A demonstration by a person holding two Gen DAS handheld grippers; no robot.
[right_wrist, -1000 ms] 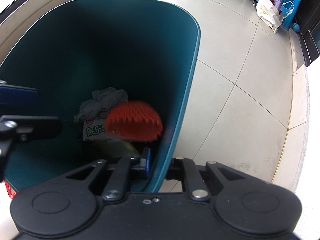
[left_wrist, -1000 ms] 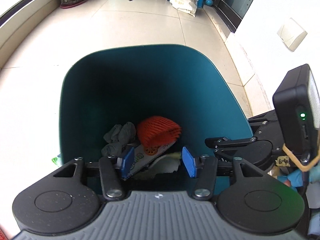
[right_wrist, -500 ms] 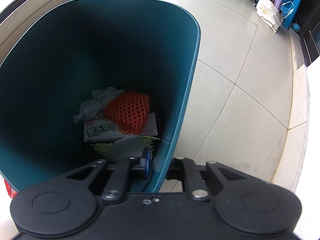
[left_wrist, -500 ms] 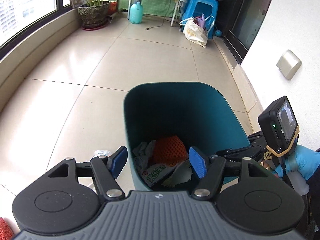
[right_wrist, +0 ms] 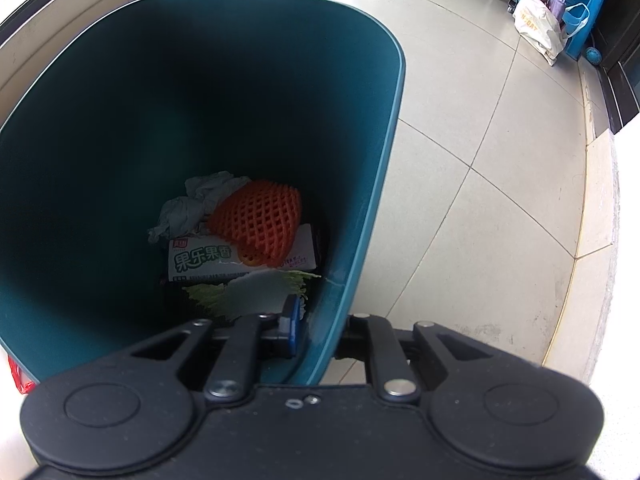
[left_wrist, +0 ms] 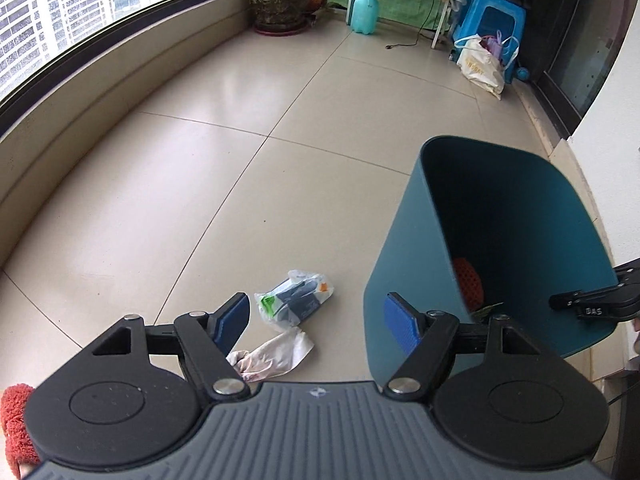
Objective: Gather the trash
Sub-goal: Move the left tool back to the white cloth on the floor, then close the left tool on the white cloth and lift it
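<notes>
A teal trash bin [left_wrist: 404, 280] stands on the tiled floor at the right of the left wrist view. My right gripper [right_wrist: 320, 328] is shut on the bin's rim [right_wrist: 372, 184], one finger inside and one outside. Inside lie an orange foam net [right_wrist: 260, 220], a white snack wrapper [right_wrist: 208, 260], grey crumpled paper [right_wrist: 196, 200] and a torn leaf-print scrap [right_wrist: 248, 288]. My left gripper [left_wrist: 316, 320] is open and empty, above the floor left of the bin. Beneath it lie a clear plastic bag [left_wrist: 296, 300] and a crumpled white tissue [left_wrist: 276, 356].
A red fuzzy item [left_wrist: 14, 420] lies at the lower left edge. A window ledge [left_wrist: 80, 100] curves along the left. A potted plant [left_wrist: 280, 4], spray bottle [left_wrist: 364, 12], blue stool [left_wrist: 492, 20] and shopping bag [left_wrist: 480, 64] stand at the far end. A white wall [left_wrist: 612, 140] is at right.
My left gripper has risen out of the bin and swung left over the floor trash. The orange net has settled in the bin. My right gripper has stayed on the rim.
</notes>
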